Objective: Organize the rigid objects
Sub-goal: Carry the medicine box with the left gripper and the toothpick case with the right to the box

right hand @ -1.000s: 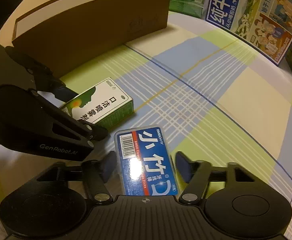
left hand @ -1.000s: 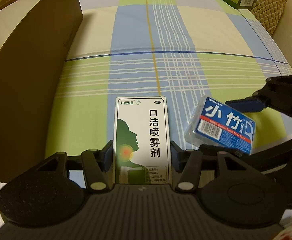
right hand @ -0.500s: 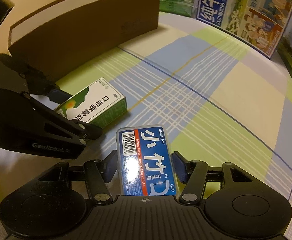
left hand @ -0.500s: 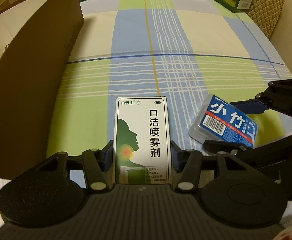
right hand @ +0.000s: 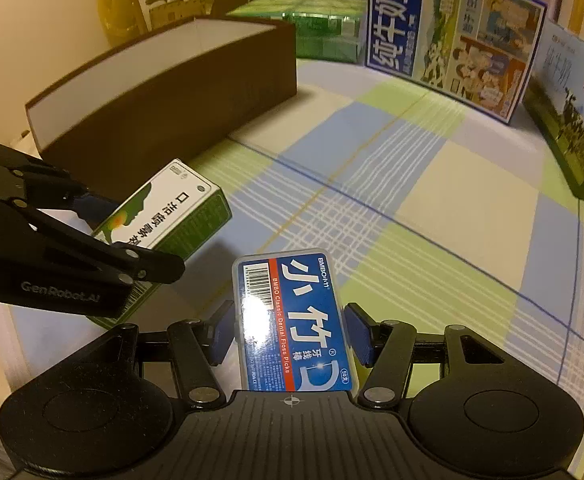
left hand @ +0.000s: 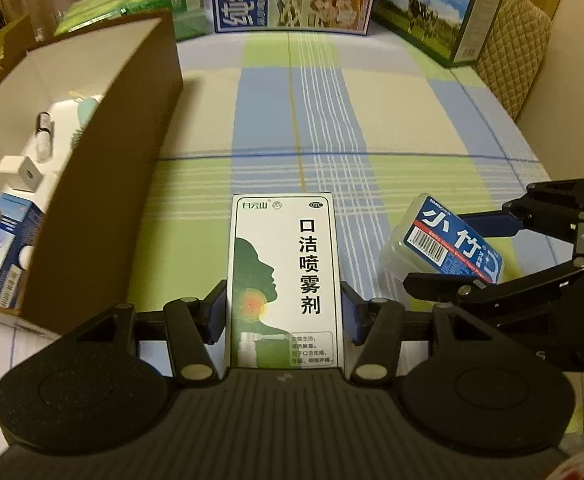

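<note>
You've got the spray box point(left hand: 284, 276) pinched in the left claw point(left hand: 284, 312) and floss case point(right hand: 294, 320) in the right claw point(right hand: 292, 330), so lift clear, then lower both into the bin point(left hand: 104, 200) at left.

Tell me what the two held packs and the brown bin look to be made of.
Spray box: printed paperboard, slight sheen, crisp folded edges.
Floss pick case: clear glossy plastic, probably; bright glare, rounded corners, blue label.
Brown bin: likely matte cardboard; thin flat walls, pale inside.
</note>
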`<state>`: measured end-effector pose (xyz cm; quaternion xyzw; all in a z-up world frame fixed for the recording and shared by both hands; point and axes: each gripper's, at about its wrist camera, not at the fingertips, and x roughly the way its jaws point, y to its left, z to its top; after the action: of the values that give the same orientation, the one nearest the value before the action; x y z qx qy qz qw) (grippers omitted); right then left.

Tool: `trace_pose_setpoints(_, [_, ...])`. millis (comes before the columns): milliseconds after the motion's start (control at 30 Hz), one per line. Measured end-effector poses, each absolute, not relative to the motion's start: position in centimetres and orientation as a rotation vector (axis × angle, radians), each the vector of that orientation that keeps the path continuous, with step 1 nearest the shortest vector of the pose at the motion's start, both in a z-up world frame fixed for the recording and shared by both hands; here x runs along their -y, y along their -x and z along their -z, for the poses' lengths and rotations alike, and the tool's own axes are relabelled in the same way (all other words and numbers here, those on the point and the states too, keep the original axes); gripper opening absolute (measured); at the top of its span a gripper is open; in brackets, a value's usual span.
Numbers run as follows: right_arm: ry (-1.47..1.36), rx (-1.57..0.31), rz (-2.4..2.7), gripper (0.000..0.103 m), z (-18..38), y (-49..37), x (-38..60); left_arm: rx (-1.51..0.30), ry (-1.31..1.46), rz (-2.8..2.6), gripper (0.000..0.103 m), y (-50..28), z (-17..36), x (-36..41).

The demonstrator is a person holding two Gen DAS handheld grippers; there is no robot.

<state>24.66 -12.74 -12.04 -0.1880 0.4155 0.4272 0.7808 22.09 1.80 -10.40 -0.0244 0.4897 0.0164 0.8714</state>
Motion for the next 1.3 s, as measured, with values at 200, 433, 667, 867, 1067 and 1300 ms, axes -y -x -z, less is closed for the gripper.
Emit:
trace_pose_setpoints(200, [0.377,-0.867,-0.927,0.055,10.1,-23.4,12.5,-0.969,0.072,-0.033,0.051,-20.3,7.7,-2.6])
trace_pose_setpoints(433, [0.334,-0.832,-0.967,0.055,7.9,-21.5,10.4,-0.913,0.091,-0.047,0.051,-18.3,4.4,-5.0])
trace_pose_setpoints(667, [0.31,-0.801,-1.022,0.055,5.6,-19.9,6.5,-0.882,0.107,-0.095,0.051,-16.7,2.0,-9.0])
trace_pose_setpoints(867, [0.286,-0.777,-1.07,0.055,4.3,-19.0,2.4,-0.859,0.116,-0.143,0.051,-15.8,0.7,-13.0])
trace_pose_setpoints(1067, [0.262,-0.773,-1.087,0.055,3.7,-18.7,-2.2,-0.844,0.108,-0.18,0.051,-16.0,-0.1,-17.5])
trace_pose_setpoints(1300, [0.227,-0.79,-1.063,0.055,3.8,-19.3,-7.2,-0.84,0.08,-0.182,0.051,-17.5,-0.3,-22.0])
